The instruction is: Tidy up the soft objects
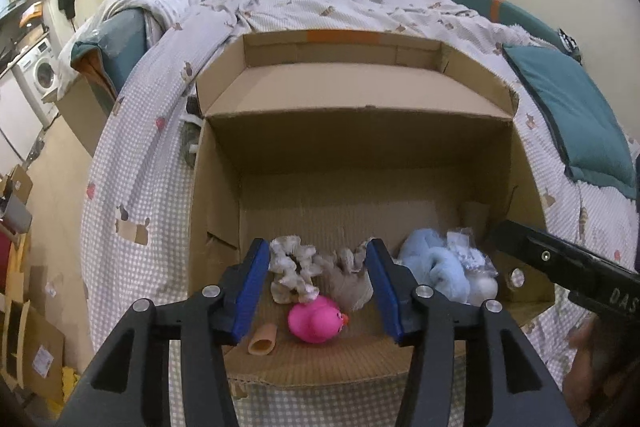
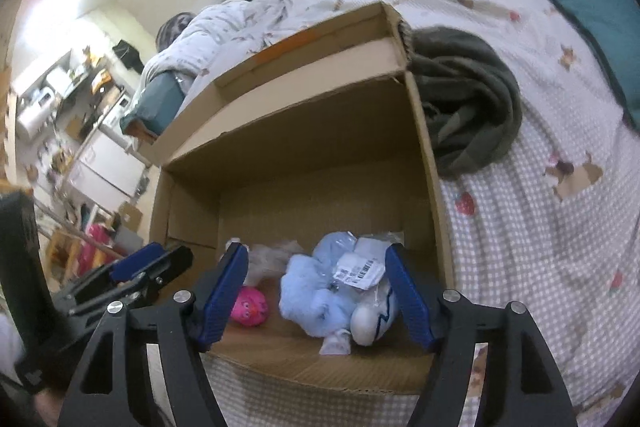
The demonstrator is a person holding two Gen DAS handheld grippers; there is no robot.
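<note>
Pink duck point(image 1: 316, 319) sits on the cardboard box point(image 1: 216, 195) floor, beak toward your right. Right wrist view shows only part of it, but adds the dark green blanket point(image 2: 468, 99) on the bed point(image 2: 520, 227). Light blue plush point(image 2: 316, 291) lies rightward, half under a plastic bag point(image 2: 360, 267). Your left hand-held gripper point(image 1: 318, 255) and right hand-held gripper point(image 2: 316, 269) gape, holding nothing.

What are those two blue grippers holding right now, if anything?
Nothing. The left gripper is open above the pink duck; the right gripper is open around the blue plush, not pressing it.
</note>
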